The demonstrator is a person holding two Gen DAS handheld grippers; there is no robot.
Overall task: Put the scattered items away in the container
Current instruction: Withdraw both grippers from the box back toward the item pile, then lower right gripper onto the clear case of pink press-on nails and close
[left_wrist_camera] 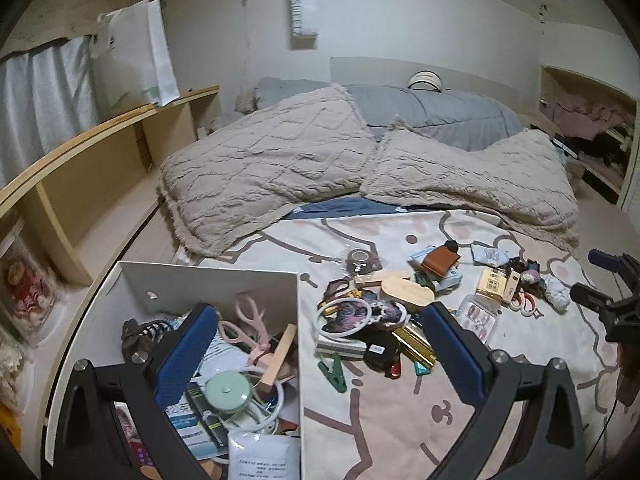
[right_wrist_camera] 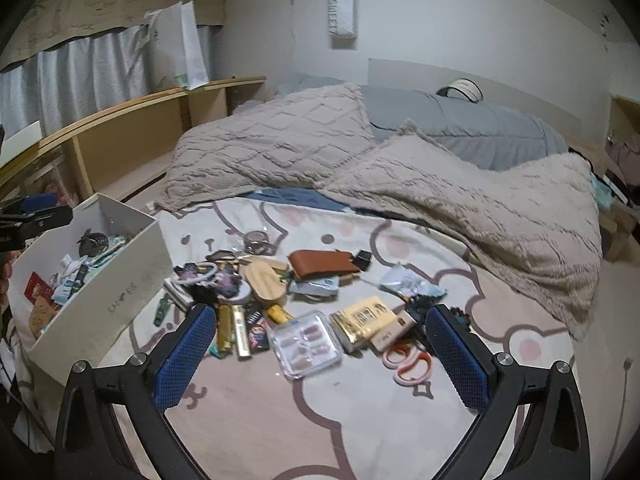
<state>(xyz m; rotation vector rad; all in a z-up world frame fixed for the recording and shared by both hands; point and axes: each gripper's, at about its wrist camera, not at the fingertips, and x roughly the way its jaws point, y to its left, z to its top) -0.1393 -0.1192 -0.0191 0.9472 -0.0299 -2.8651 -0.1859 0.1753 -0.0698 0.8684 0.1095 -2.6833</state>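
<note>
White container (left_wrist_camera: 140, 284) at left on the bed (right_wrist_camera: 360, 420), holding pink scissors (left_wrist_camera: 244, 320) and a mint round case (left_wrist_camera: 228, 392). Left tongs (left_wrist_camera: 320, 344) spread wide, empty, straddling the container's right wall. Scattered items (right_wrist_camera: 280, 300) just right of the container. Right tongs (right_wrist_camera: 320, 344) wide open, empty, above a clear nail box (right_wrist_camera: 306, 344).

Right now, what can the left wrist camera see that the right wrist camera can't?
Only the left wrist view looks down into the white box, showing pink scissors and a mint green round thing inside. Only the right wrist view clearly shows the yellow packet and orange-handled scissors up close. Both show the brown wallet, the wooden oval and the fluffy blanket. Both grippers, left and right, are open and empty.
</note>
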